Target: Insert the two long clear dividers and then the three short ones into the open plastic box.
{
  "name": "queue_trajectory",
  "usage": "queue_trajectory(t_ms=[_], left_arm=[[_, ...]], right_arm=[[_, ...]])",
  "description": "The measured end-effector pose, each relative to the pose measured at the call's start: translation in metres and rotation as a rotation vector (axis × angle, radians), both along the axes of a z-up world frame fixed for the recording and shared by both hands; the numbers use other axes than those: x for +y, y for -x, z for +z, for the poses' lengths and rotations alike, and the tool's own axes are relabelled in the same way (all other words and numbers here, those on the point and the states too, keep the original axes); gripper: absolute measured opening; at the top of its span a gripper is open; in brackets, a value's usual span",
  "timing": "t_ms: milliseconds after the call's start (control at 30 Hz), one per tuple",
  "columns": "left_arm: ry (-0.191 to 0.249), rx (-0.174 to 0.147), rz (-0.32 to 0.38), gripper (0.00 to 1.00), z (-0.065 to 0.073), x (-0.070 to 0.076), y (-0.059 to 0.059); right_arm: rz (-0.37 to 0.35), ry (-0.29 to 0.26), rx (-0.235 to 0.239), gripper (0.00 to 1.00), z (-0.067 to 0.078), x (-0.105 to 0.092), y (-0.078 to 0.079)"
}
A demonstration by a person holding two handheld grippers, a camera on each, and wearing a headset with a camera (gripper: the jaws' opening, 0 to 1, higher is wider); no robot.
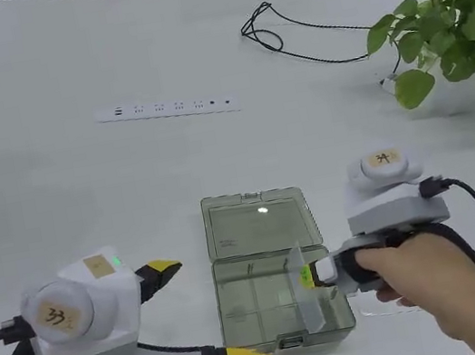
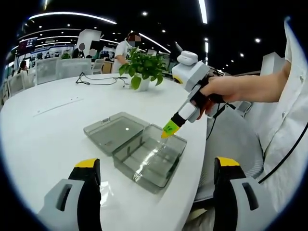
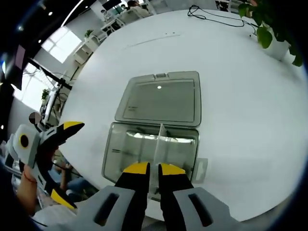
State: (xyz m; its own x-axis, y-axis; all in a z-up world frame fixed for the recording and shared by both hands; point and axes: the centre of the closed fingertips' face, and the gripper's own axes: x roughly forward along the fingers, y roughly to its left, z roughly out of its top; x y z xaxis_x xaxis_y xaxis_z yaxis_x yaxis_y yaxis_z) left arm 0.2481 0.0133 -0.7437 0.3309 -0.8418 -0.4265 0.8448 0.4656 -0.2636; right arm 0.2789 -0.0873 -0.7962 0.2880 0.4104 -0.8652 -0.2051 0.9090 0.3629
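White round tabletop [image 1: 84,195] carries the open translucent grey plastic box [image 1: 235,311], its lid lying flat behind. The right gripper [image 3: 153,169] pinches a clear plastic divider [image 3: 158,142] upright inside the base; the left gripper [image 1: 206,314] hovers beside the box, jaws spread wide, empty

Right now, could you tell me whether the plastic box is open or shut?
Open: the lid of the plastic box lies folded back flat.
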Motion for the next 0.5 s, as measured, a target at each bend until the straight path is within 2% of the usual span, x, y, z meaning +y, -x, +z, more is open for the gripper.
queue_trajectory(t_ms=[500], left_arm=[[-0.010, 0.001, -0.006, 1.00, -0.002, 0.000, 0.000]], right_arm=[[0.056, -0.014, 0.008, 0.09, -0.012, 0.002, 0.000]])
